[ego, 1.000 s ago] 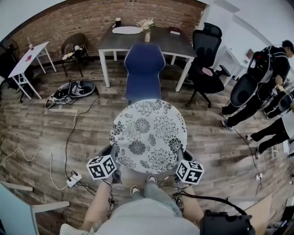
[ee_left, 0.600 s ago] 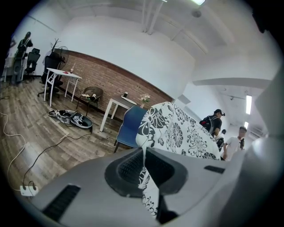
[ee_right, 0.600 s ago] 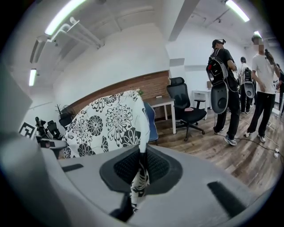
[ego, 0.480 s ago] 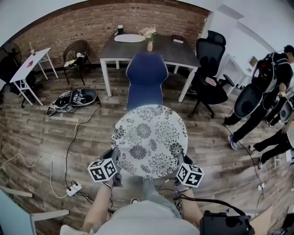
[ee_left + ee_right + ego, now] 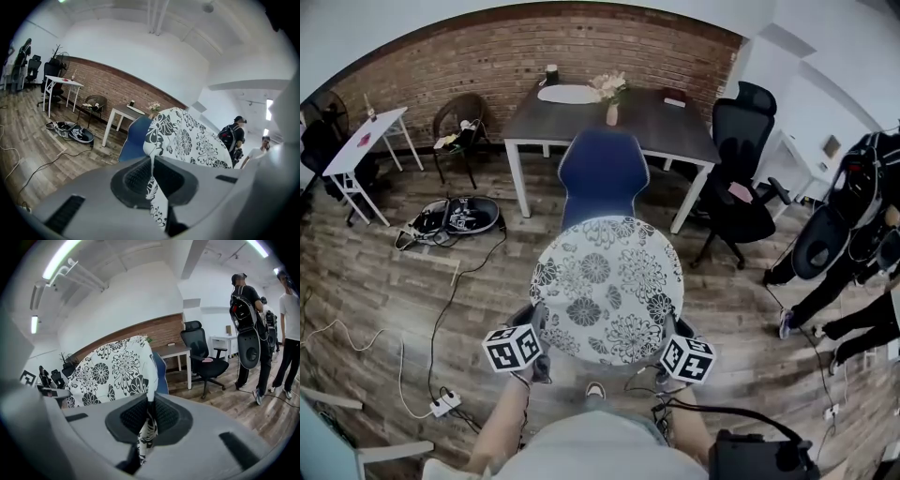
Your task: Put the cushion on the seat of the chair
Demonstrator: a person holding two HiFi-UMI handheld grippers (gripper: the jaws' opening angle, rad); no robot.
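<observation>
Both grippers are out in front of the person at about the same height, with the forearms (image 5: 502,422) reaching forward from the bottom of the head view. The left gripper (image 5: 536,323) has the near left edge of the round black-and-white flowered cushion (image 5: 607,291), and the right gripper (image 5: 668,328) has its near right edge. Their marker cubes sit just below the rim on either side.

In the left gripper view, the left gripper (image 5: 152,180) has its jaws closed tight on a fold of the cushion (image 5: 187,136), which rises up and away to the right. In the right gripper view, the right gripper (image 5: 150,420) pinches the fabric the same way, and the cushion (image 5: 112,371) spreads up to the left.

The cushion is held in the air between the person and the blue chair (image 5: 602,173). It covers the lower part of the chair, so the seat cannot be seen. Behind the chair stands a dark tabletop (image 5: 675,117) with a vase of flowers (image 5: 611,103).
</observation>
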